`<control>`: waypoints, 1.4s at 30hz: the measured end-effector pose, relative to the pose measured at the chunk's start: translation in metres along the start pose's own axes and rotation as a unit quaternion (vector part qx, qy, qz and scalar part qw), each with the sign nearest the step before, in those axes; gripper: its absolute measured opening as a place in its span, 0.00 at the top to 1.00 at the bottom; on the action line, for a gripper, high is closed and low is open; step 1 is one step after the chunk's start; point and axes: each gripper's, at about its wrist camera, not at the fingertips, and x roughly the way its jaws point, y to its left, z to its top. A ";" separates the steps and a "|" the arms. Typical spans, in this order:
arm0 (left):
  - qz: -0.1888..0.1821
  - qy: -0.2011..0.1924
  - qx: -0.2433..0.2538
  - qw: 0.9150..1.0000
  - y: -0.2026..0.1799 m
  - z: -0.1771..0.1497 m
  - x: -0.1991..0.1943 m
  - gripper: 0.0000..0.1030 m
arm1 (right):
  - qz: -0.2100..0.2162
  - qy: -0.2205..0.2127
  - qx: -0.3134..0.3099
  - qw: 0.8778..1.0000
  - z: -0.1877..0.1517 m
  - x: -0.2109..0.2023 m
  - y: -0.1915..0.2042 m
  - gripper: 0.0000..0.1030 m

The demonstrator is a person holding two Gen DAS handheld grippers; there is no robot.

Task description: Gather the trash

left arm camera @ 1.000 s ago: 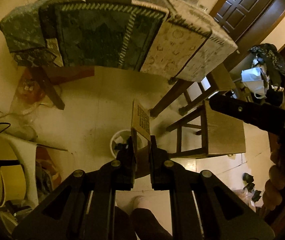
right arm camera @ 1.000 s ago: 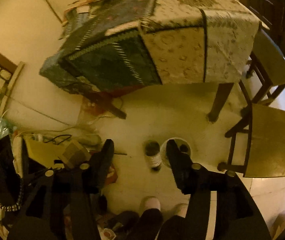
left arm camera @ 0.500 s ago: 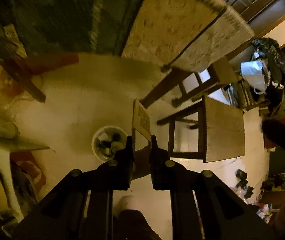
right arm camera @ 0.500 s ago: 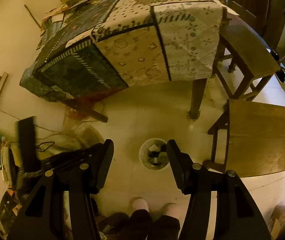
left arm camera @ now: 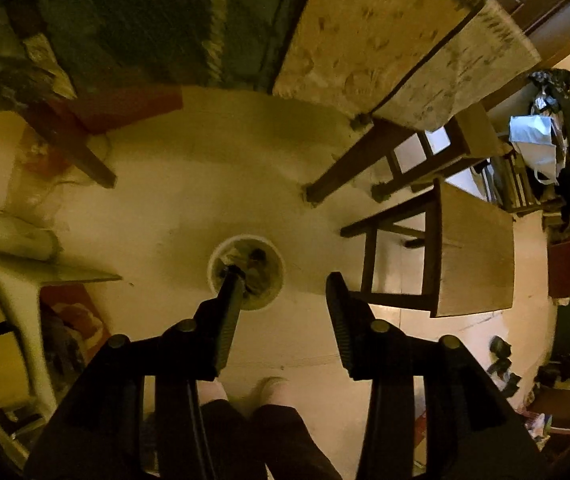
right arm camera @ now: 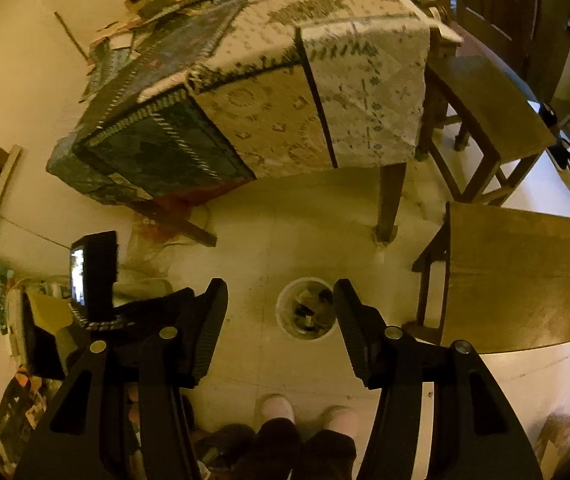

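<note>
Nearest to me, the left gripper (left arm camera: 283, 280) is spread wide with nothing between its jaws, and the right gripper (right arm camera: 281, 286) is likewise parted and empty; the person's feet (right arm camera: 309, 414) show on the floor below both. Just past the fingertips I see the bin (left arm camera: 246, 270) standing upright on the pale floor (left arm camera: 205, 184), trash inside it, the left finger's tip overlapping its rim in the left view. Farther out stand a stool (right arm camera: 513, 276) to the right and the cloth-covered table (right arm camera: 269, 104) beyond.

Both tongs, left (left arm camera: 281, 280) and right (right arm camera: 281, 292), pointing floorward, jaws spread, empty.
</note>
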 end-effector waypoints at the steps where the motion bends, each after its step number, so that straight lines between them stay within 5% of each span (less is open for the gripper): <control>1: 0.001 -0.010 0.000 1.000 -0.001 -0.001 -0.014 0.59 | 0.001 -0.001 -0.003 1.000 0.001 -0.004 0.002 0.50; 11: -0.009 -0.137 0.018 0.990 -0.028 -0.037 -0.183 0.59 | 0.007 -0.073 -0.064 0.995 -0.009 -0.114 0.047 0.50; 21: -0.033 -0.273 0.080 0.958 -0.059 -0.106 -0.363 0.59 | 0.009 -0.200 -0.094 0.975 -0.058 -0.249 0.095 0.50; 25: -0.044 -0.328 0.109 0.938 -0.065 -0.150 -0.423 0.59 | 0.007 -0.258 -0.108 0.960 -0.091 -0.293 0.125 0.50; 28: -0.037 -0.367 0.123 0.921 -0.065 -0.188 -0.462 0.49 | 0.006 -0.287 -0.129 0.949 -0.119 -0.318 0.148 0.50; 32: -0.032 -0.406 0.120 0.905 -0.057 -0.235 -0.494 0.11 | -0.007 -0.320 -0.147 0.936 -0.152 -0.339 0.169 0.32; 33: -0.030 -0.414 0.116 0.902 -0.054 -0.247 -0.502 0.08 | -0.010 -0.327 -0.147 0.933 -0.159 -0.343 0.172 0.29; 37: -0.032 -0.422 0.117 0.899 -0.042 -0.276 -0.519 0.07 | -0.019 -0.352 -0.140 0.925 -0.181 -0.353 0.179 0.06; 42: -0.028 -0.431 0.121 0.894 -0.034 -0.296 -0.527 0.07 | -0.022 -0.352 -0.129 0.927 -0.194 -0.356 0.182 0.05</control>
